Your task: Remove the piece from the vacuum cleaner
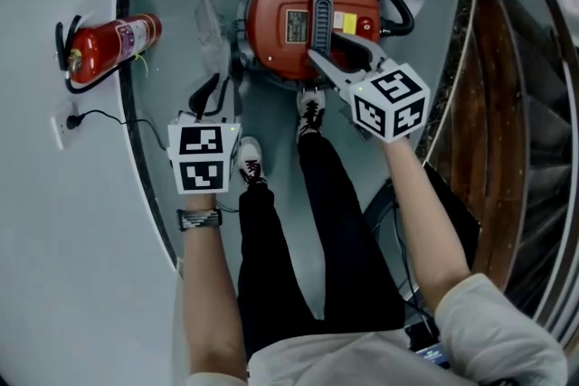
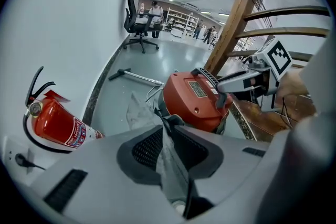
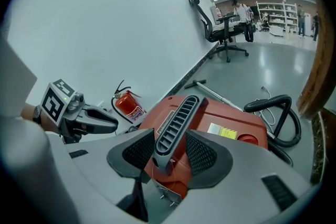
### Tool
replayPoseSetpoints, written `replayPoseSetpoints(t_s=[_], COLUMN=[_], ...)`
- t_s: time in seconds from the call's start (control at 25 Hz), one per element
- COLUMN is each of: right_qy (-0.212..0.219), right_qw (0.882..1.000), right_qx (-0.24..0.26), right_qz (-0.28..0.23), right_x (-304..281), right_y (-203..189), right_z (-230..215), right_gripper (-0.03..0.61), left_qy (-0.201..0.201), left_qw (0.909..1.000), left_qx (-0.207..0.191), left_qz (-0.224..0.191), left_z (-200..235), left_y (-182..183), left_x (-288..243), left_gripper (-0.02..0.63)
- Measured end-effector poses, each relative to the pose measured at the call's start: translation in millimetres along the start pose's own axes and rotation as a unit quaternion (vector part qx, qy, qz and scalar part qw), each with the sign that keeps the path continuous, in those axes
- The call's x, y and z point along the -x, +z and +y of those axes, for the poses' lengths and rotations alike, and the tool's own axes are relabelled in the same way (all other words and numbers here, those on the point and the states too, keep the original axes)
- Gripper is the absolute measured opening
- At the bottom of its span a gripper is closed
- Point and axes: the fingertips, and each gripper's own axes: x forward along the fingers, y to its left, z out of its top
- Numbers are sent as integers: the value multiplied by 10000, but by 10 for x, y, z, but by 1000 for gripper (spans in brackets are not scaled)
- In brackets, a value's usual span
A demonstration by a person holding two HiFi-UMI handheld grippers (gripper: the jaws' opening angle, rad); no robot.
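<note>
While the left tool hangs beside it, jaws slightly parted with a translucent plastic sheet seemingly loose between them, the right tool is nearer the job. It is wide open, straddling the grey ribbed handle atop the red vacuum cleaner on the floor. The pads look clear of the handle, whose length runs straight ahead between the jaws.

The grey left gripper and right gripper have black ribbed pads and white cubes with black square markers. The person wears black trousers, white-laced black sneakers, a pale top and a patterned wristband.
</note>
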Motion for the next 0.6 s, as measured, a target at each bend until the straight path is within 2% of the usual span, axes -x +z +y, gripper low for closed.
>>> replayPoseSetpoints(t_s=[0.12,0.28,0.48,0.6], right_qy=[3,113,423,589], right_qw=[9999,9994,9978,9970], right_qx=[-136,-281,-447,-436], right_qz=[-21,168,263,234], right_x=[-18,-60,-120,-137], right_y=[3,-6,-33,-20], right_z=[3,4,15,26], right_gripper=[186,186,186,186], left_qy=[-11,136,582,729], left_qw=[10000,9998,9976,9964], left_qx=[47,137,204,310], left_qz=[18,84,302,295], left_z=[-30,-31,72,114], left_y=[-21,-64,-200,-254], left_x=[-79,-205,-361,-422], left_gripper=[118,157,175,175])
